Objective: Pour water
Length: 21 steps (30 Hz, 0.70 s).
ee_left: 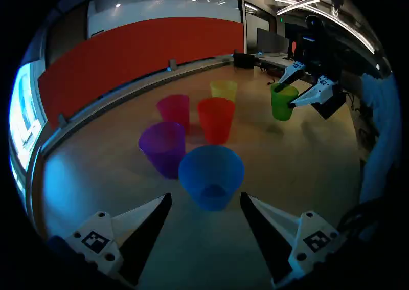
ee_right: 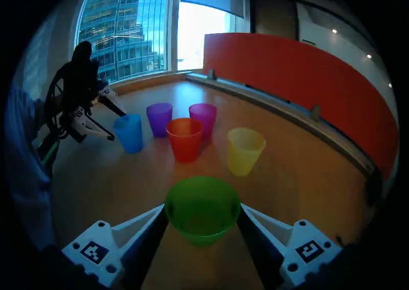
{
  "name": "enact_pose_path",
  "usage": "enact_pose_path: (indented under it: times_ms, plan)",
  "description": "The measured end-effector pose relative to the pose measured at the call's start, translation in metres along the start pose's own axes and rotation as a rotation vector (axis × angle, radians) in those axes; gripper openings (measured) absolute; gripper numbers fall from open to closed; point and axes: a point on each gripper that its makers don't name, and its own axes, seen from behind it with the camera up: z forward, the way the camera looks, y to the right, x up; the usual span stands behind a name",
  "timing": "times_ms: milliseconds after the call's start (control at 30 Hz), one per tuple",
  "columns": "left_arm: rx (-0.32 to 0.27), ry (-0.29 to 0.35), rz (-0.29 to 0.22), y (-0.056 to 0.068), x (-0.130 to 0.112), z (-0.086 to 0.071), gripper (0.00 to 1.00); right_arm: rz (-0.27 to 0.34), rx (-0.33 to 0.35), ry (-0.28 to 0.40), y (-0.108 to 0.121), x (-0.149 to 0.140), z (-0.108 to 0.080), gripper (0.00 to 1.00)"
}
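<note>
A long red wall (ee_left: 128, 54) backs the wooden table (ee_left: 307, 187), where six plastic tumblers stand. The left gripper (ee_left: 204, 194) has its tongs spread wide, one on each side of the blue cup (ee_left: 211, 175), with a gap showing on both sides. The right gripper (ee_right: 202, 206) looks clamped on the green cup (ee_right: 202, 210) just under its rim, well apart from the others. The purple cup (ee_left: 163, 147) stands just beside the blue one. Behind them are the orange cup (ee_left: 216, 118), pink cup (ee_left: 174, 111) and yellow cup (ee_left: 224, 89), set close together.

I cannot tell whether either held cup has water in it.

The risks, as I judge them:
- The thin green wall may buckle or slip if it is squeezed hard while tipping.
- The left tongs may nudge the purple cup as they close.
- With the cups so crowded, a stream aimed slightly off would hit the table.
</note>
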Motion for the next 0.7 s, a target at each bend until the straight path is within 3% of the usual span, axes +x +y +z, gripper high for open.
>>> enact_pose_path:
  times_ms: [700]
  plan:
    - [0.010,0.018,-0.026,-0.002,0.000,-0.012,1.00,0.012,-0.005,-0.021,-0.001,-0.017,0.006,0.91]
